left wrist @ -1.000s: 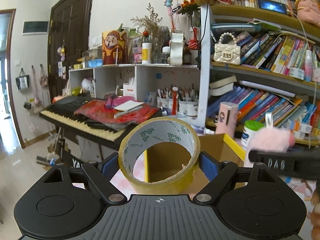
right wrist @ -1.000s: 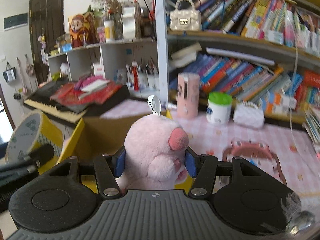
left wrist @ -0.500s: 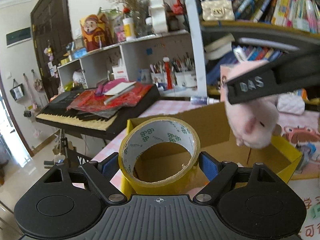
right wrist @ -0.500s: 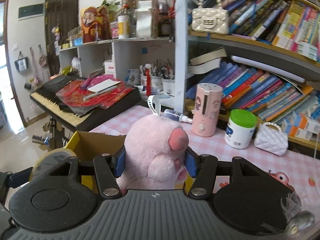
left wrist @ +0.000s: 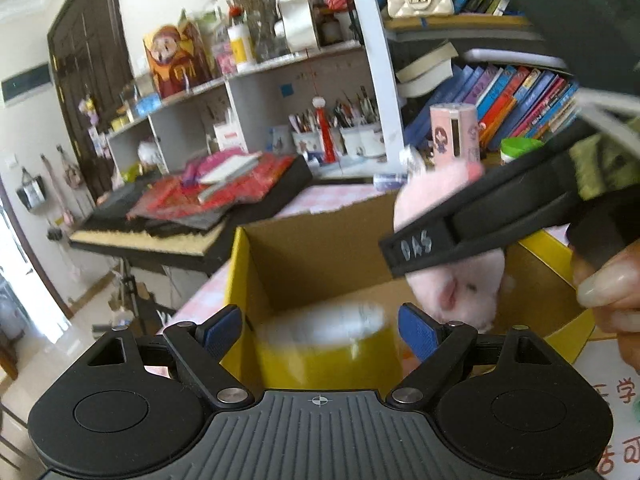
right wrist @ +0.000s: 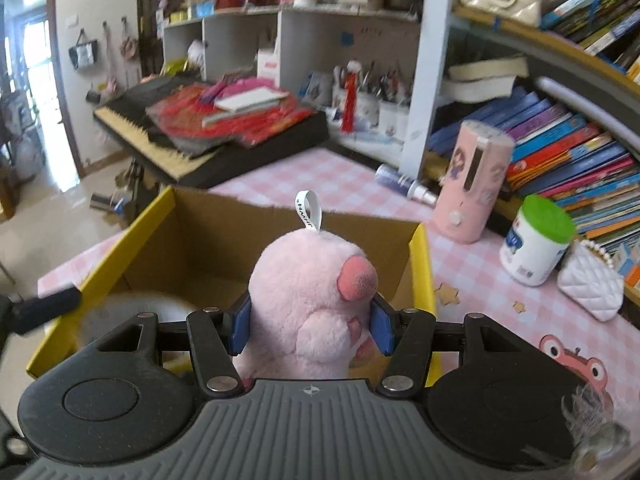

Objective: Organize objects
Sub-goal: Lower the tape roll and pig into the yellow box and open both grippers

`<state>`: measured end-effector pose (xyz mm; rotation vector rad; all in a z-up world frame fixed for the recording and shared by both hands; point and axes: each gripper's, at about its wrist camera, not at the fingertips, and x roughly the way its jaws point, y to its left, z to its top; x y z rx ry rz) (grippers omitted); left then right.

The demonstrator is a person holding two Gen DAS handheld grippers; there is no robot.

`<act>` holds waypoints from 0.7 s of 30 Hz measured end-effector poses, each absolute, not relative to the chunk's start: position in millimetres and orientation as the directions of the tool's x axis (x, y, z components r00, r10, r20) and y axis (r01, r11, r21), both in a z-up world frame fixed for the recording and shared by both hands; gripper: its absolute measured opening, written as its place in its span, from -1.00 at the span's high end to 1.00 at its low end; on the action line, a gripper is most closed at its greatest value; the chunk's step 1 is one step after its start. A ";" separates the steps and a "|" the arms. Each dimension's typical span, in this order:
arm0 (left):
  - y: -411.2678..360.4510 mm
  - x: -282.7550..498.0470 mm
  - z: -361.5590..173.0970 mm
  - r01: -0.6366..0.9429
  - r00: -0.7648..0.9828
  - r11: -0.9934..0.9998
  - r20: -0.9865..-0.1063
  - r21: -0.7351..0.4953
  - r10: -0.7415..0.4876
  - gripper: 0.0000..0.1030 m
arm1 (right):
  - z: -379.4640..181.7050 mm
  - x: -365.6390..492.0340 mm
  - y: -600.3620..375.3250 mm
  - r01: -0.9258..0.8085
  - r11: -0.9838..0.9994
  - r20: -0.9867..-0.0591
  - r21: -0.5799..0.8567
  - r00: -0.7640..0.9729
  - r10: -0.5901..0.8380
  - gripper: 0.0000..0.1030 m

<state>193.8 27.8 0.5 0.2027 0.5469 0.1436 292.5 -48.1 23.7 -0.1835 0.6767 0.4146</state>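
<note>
- The right hand-held gripper (right wrist: 310,330) is clenched on a pink plush toy (right wrist: 310,300), its blue pads pressed into the toy's sides, and holds it over the open top of a yellow cardboard box (right wrist: 424,264).
- A white loop tag (right wrist: 308,210) stands up from the top of the plush.
- The left hand-held gripper (left wrist: 320,332) hangs above the same box (left wrist: 240,264) with its jaws spread and its pads clear of a yellow roll of tape (left wrist: 332,340); the roll is blurred and appears to sit low between the pads, inside the box.
- In the right wrist view the tape roll (right wrist: 120,312) shows as a pale blur in the box's left corner, beside a dark finger of the left hand-held gripper.
- In the left wrist view the plush (left wrist: 452,272) is over the box's right side, partly behind a black finger of the right hand-held gripper (left wrist: 436,246); a person's fingertips (left wrist: 608,288) grip that tool at the right edge.
- The box stands on a desk (right wrist: 480,280) with a pink checked cover.
- Behind the box on the desk are a pink cylindrical container (right wrist: 472,184), a white jar with a green lid (right wrist: 536,240) and a small white quilted purse (right wrist: 592,292).
- A keyboard (right wrist: 160,148) piled with red papers stands to the left of the desk, and bookshelves (right wrist: 560,140) run along the back.
</note>
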 end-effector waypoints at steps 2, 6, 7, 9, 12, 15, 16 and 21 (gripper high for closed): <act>29.6 192.9 2.3 -0.084 0.847 0.971 -0.497 0.226 0.189 -0.70 | 18.8 296.4 -45.6 -0.441 0.897 -0.661 -0.031 0.682 0.313 -0.08; 36.3 187.5 6.6 -0.109 0.845 0.974 -0.497 0.200 0.196 -0.71 | 11.0 303.6 -39.5 -0.464 0.885 -0.696 -0.028 0.645 0.316 -0.09; 38.1 185.2 7.2 -0.113 0.844 0.975 -0.500 0.193 0.197 -0.71 | 9.5 305.3 -37.6 -0.468 0.883 -0.701 -0.030 0.639 0.315 -0.09; 40.9 182.2 8.7 -0.123 0.843 0.976 -0.500 0.181 0.199 -0.71 | 6.9 308.8 -33.7 -0.478 0.877 -0.714 -0.036 0.626 0.312 -0.09; 44.8 177.2 10.5 -0.140 0.844 0.976 -0.496 0.166 0.205 -0.71 | 2.6 313.9 -29.2 -0.491 0.870 -0.732 -0.051 0.611 0.302 -0.09; 48.5 173.4 10.9 -0.152 0.844 0.977 -0.495 0.149 0.206 -0.71 | -3.8 319.5 -27.2 -0.493 0.869 -0.755 -0.055 0.590 0.287 -0.12; 49.5 172.2 10.8 -0.156 0.843 0.977 -0.496 0.146 0.208 -0.71 | -5.4 320.5 -26.6 -0.494 0.868 -0.760 -0.056 0.584 0.283 -0.13; 55.1 167.2 10.4 -0.180 0.839 0.975 -0.498 0.128 0.220 -0.71 | -5.6 320.6 -26.4 -0.488 0.871 -0.764 -0.054 0.582 0.278 -0.30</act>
